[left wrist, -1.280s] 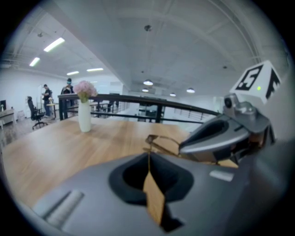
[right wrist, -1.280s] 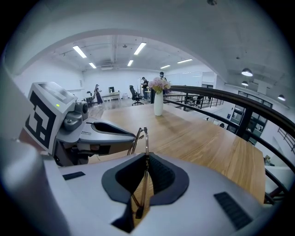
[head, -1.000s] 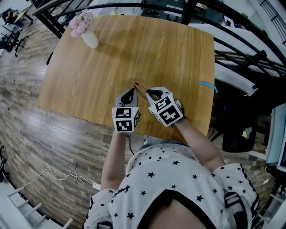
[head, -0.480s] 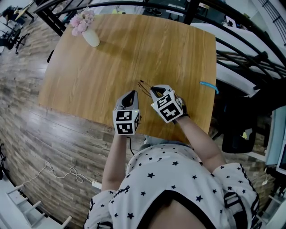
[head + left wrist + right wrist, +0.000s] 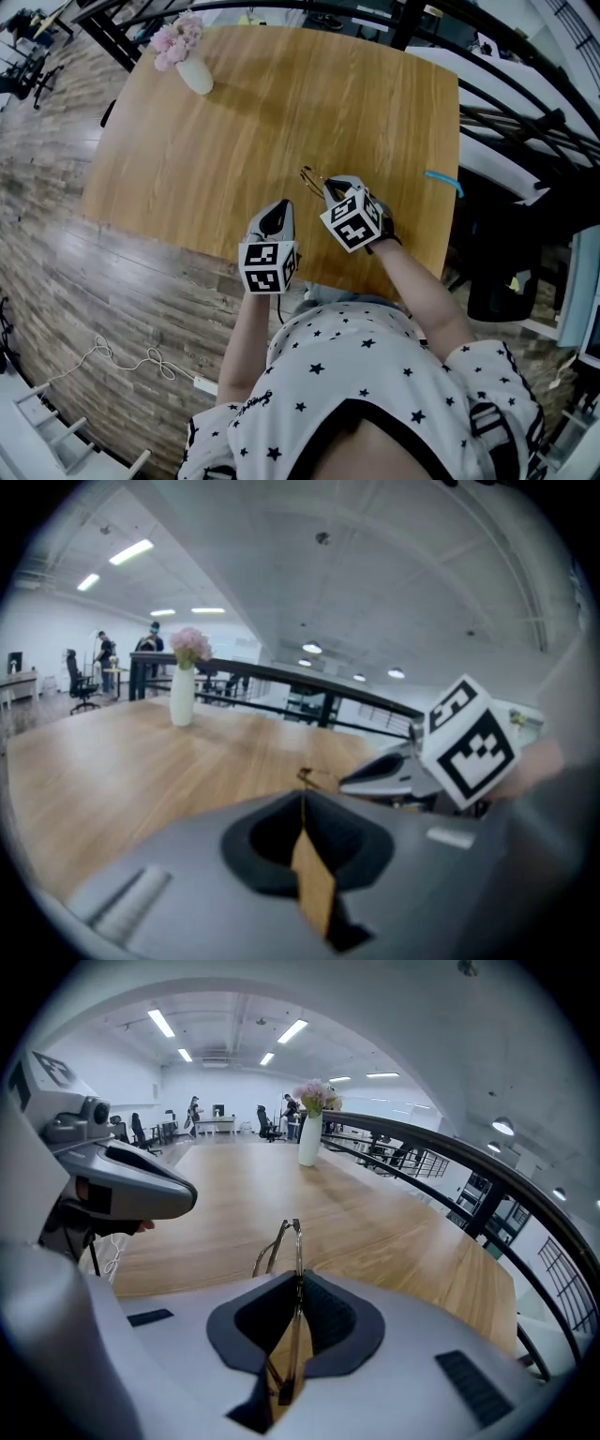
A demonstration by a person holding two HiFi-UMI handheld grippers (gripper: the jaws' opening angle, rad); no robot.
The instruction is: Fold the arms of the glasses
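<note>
Right tool [image 5: 296, 1283] clamps the glasses [image 5: 284, 1239]; left tool [image 5: 302, 803] closed, empty; best to set them on the surface [image 5: 234, 112] gently, arms tucked.

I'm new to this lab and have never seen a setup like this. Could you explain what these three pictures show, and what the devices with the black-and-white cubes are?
There is no robot here. A person in a star-print shirt holds a two-jaw gripper in each hand. The marker cubes are parts of those grippers.

The head view comes from a camera on the person's head, looking steeply down at a wooden table. The other two pictures come from cameras that ride on each gripper and look along its jaws.

A white vase of pink flowers stands at the table's far corner.

The left gripper is shut and holds nothing. The right gripper is shut on a pair of thin-framed glasses, which its own view shows edge-on between the jaws.
</note>
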